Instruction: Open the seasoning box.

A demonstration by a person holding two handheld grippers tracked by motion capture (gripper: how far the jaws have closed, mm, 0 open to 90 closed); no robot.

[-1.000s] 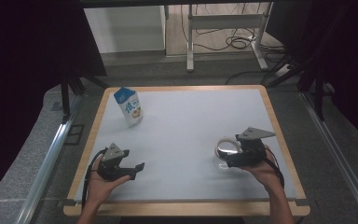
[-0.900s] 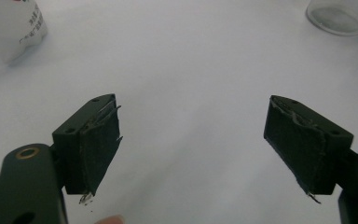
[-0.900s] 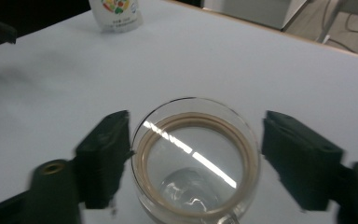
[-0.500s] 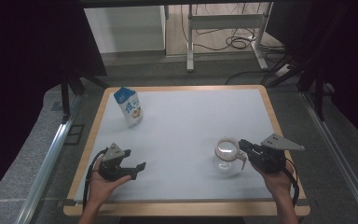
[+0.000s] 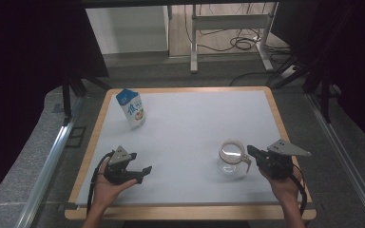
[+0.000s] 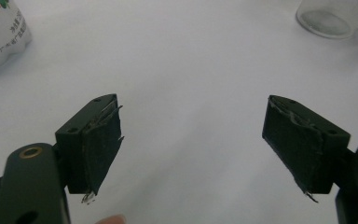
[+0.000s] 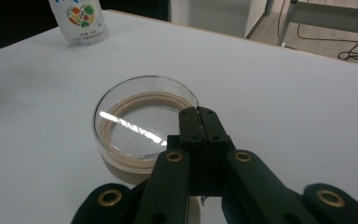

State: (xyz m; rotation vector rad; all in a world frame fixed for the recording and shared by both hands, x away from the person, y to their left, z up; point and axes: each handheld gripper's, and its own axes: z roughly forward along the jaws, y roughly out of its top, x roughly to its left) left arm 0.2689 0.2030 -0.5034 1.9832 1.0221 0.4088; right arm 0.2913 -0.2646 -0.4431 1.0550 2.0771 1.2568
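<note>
The right hand-held gripper [image 5: 250, 150] had moved off the glass jar [image 5: 231, 158] to its right side and closed, jaws pressed together w/ nothing between, probably on its handle, while the left hand-held gripper [image 6: 191, 135] rested spread on the desk [image 5: 195, 118].

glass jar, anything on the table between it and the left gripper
Nothing visible. Bare white table lies between the open left gripper and the glass jar; the milk carton stands off to the far side.

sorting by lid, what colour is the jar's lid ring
Tan ring under clear glass on the jar lid; the right gripper view shows it best.
</note>
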